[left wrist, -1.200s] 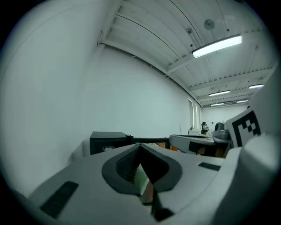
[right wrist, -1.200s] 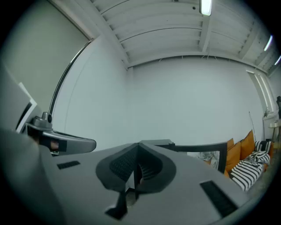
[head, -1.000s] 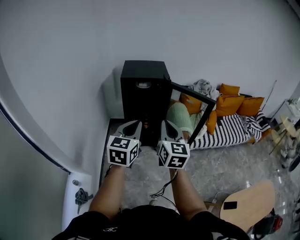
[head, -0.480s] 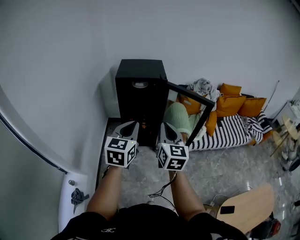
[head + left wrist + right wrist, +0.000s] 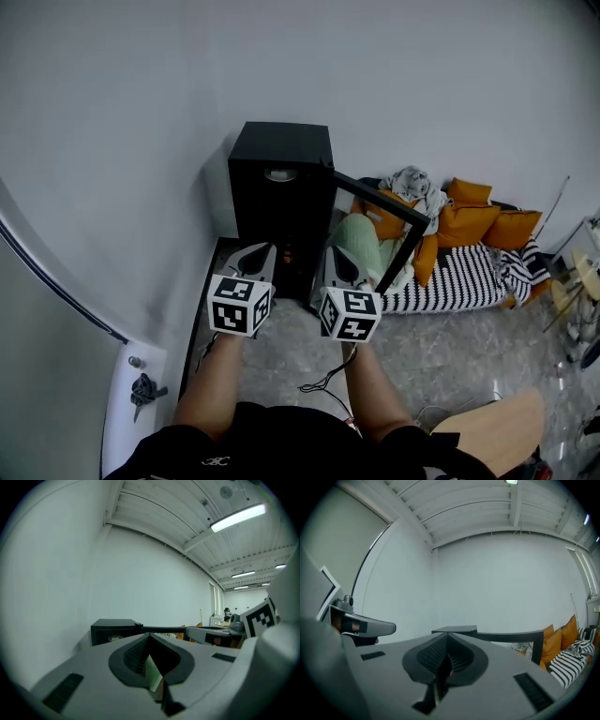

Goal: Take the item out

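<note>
Left tongs (image 5: 264, 248), right tongs (image 5: 335, 249) (closed) before cabinet (image 5: 281, 155).

Bright, even indoor light throughout. In the left gripper view a ceiling strip lamp (image 5: 238, 517) glares at the upper right. Both gripper views bulge strongly, with black corners and a soft near foreground. In the head view the black cabinet (image 5: 281, 178) casts a faint shadow leftwards onto the wall (image 5: 141, 112).

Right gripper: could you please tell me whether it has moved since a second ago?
Yes, slightly: the right gripper has shifted rightward against the black cabinet, toward its open door.
</note>
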A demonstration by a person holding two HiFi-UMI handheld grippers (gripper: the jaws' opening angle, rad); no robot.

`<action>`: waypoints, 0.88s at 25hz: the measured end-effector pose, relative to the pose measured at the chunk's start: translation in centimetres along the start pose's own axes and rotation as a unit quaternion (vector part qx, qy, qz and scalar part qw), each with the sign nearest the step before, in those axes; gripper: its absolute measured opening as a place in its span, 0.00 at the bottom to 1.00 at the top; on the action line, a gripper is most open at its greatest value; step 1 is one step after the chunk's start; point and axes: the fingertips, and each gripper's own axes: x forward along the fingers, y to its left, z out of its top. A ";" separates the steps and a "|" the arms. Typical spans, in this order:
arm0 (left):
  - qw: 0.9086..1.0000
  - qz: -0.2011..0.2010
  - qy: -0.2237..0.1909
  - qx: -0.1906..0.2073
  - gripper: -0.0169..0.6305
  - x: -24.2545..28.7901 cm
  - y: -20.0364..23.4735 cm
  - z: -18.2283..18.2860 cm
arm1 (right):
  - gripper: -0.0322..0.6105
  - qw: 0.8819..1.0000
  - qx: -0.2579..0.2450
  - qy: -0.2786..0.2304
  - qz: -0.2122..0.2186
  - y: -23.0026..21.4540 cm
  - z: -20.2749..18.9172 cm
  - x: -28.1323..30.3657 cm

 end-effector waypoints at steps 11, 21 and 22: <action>1.000 0.017 0.018 0.002 0.02 2.7 0.6 -1.2 | 0.06 1.000 0.007 0.008 0.023 -1.1 -1.3 2.2; 1.000 0.005 0.017 -0.004 0.02 6.9 4.1 -1.8 | 0.06 1.000 -0.003 0.010 0.017 -1.5 -2.2 7.1; 1.000 0.002 0.017 -0.008 0.02 7.5 4.6 -1.9 | 0.06 1.000 -0.004 0.010 0.015 -1.5 -2.2 7.8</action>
